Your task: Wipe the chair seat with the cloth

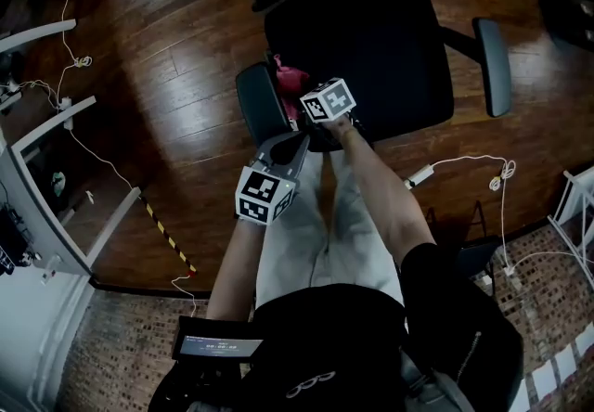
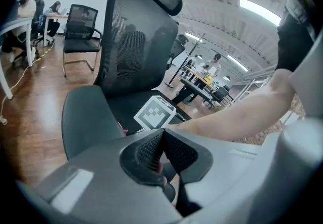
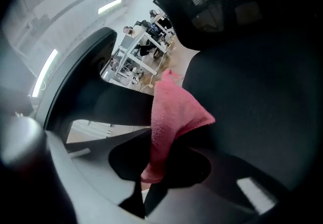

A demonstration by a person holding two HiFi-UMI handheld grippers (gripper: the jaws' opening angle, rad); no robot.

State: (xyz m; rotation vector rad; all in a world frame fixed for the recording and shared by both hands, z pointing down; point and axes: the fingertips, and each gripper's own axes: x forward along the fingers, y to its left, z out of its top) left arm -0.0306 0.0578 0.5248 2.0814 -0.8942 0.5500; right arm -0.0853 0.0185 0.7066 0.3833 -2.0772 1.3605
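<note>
A black office chair stands in front of me, its seat (image 1: 380, 44) dark and bare. My right gripper (image 1: 302, 93) is at the seat's front left corner, shut on a pink cloth (image 1: 290, 78). In the right gripper view the cloth (image 3: 169, 112) sticks up out of the shut right gripper (image 3: 156, 162), with the black seat (image 3: 257, 97) to its right. My left gripper (image 1: 286, 148) hangs just below the left armrest (image 1: 253, 104), off the seat. In the left gripper view the left gripper (image 2: 162, 136) has its jaws pressed together with nothing in them.
The right armrest (image 1: 492, 53) juts out at the far side. The backrest (image 2: 136, 41) rises behind the seat. White cables (image 1: 464, 160) and a striped strip (image 1: 167, 234) lie on the wooden floor. White desk frames (image 1: 46, 136) stand at the left. Another chair (image 2: 81, 29) stands behind.
</note>
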